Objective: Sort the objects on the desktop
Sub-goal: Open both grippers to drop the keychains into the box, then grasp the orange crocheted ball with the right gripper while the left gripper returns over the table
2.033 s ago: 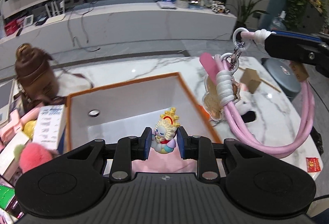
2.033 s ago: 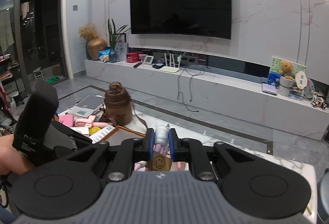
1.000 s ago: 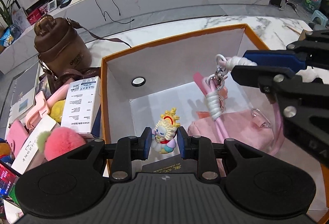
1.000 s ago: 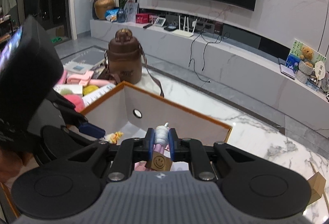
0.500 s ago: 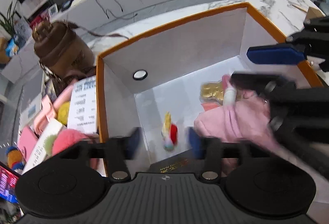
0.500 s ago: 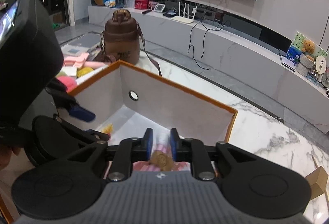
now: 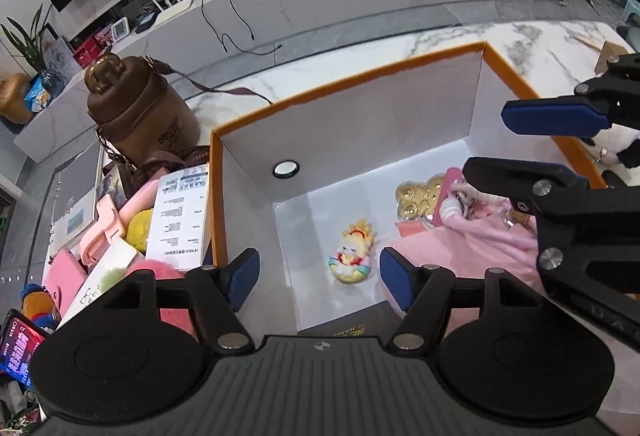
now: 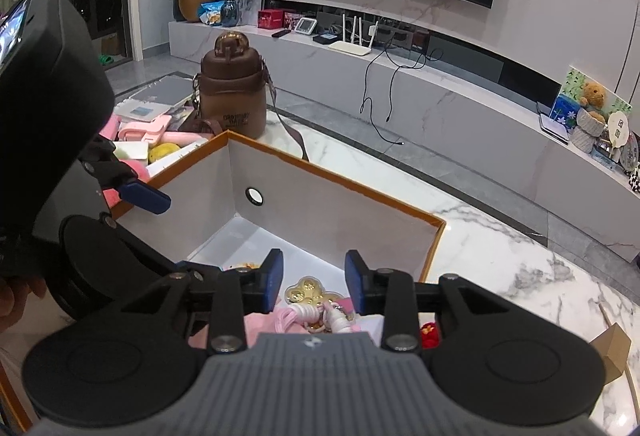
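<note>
One open box, orange-edged and white inside, is being shown on the marble table, with clutter lying to its left and two grippers hanging over it.

At the far left of the left wrist view, one lit phone is being seen at the table edge, beside flat pink items whose number cannot be told. One yellow soft toy and one pink fluffy ball are lying by one white printed carton, which is leaning against the outer left wall of the box. Behind them one brown bottle bag is standing upright, its strap trailing across the table.

The left gripper is being held above the near left part of the box, its jaws spread wide with nothing between them. Just beyond it one small figurine, yellow-haired on a yellow base, is lying on the box floor, touched by neither pad.

Further right, one gold bear-shaped charm is resting on the floor against one pink pile of cloth and cord, with one white knotted cord on top.

The right gripper is being held over that pile, its jaws opening, the pads apart and free of the charm below.
</note>
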The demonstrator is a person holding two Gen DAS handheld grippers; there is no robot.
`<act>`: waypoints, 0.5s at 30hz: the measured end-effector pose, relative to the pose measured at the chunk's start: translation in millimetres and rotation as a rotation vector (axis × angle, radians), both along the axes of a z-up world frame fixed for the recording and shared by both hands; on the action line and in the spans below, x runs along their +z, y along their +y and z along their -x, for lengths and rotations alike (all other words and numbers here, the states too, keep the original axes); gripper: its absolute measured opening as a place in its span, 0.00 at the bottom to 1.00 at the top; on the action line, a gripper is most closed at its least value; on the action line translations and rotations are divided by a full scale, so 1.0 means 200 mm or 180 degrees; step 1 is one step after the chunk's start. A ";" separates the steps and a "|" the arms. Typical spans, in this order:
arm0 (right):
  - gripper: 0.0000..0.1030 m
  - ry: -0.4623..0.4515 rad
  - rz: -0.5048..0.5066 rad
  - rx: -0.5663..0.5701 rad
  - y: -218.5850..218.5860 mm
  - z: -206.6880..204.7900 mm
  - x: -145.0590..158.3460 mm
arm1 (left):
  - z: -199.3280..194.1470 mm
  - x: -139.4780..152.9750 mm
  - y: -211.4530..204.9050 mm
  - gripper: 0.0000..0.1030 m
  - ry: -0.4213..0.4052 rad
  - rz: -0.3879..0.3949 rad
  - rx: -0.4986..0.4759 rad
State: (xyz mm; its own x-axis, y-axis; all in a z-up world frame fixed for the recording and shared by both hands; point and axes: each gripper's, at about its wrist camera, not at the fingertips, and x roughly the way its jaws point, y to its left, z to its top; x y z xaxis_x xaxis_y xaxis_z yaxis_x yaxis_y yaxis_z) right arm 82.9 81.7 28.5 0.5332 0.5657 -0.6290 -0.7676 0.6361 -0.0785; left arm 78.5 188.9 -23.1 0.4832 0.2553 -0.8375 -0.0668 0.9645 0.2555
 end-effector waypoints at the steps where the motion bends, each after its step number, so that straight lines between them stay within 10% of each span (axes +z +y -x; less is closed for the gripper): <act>1: 0.35 0.0000 -0.0021 -0.0012 -0.01 0.00 0.01 | 0.00 0.01 0.00 0.76 -0.0023 0.0011 0.0009; 15: 0.43 -0.0043 -0.0200 -0.0272 -0.31 -0.03 0.11 | 0.02 0.17 0.03 0.78 -0.0569 0.0520 0.0298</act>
